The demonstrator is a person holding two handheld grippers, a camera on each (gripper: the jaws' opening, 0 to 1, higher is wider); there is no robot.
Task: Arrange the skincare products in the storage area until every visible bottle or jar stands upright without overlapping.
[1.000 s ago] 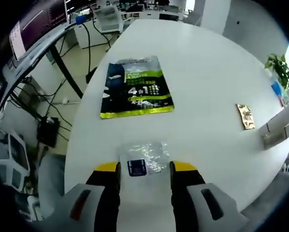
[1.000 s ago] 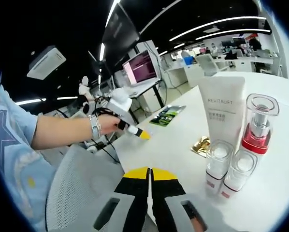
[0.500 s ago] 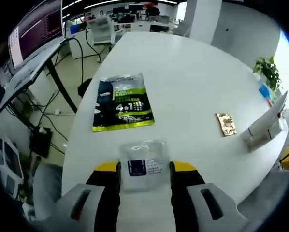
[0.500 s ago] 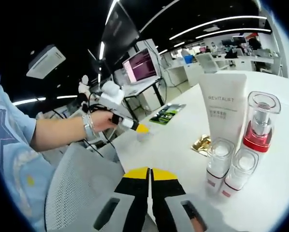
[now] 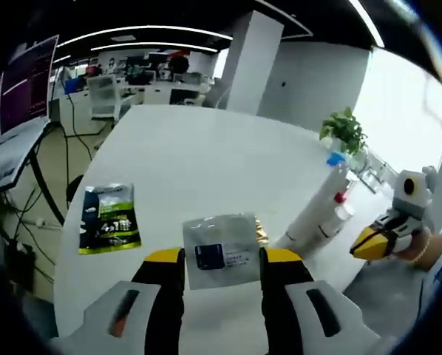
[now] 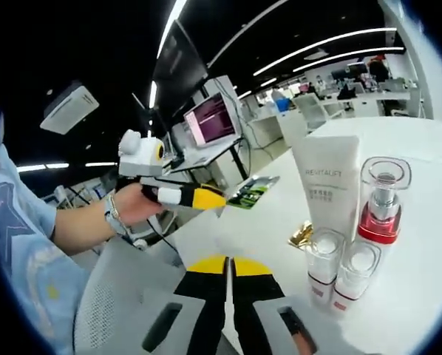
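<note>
The left tongs [image 5: 221,259] grip a clear sachet [image 5: 222,248] at lower centre, above the white counter [image 5: 199,163]. The right tongs [image 6: 227,265] are pressed together, empty. At right stand a white tube [image 6: 326,188], a red-collared pump bottle [image 6: 382,203] and two small jars [image 6: 323,255].

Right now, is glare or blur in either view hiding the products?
Left gripper view: window glare at right washes out the white tube, while the clear sachet in the left gripper stays sharp. Right gripper view: ceiling strips glare overhead, but the tube and red pump bottle read clearly; fisheye bends the edges.
</note>
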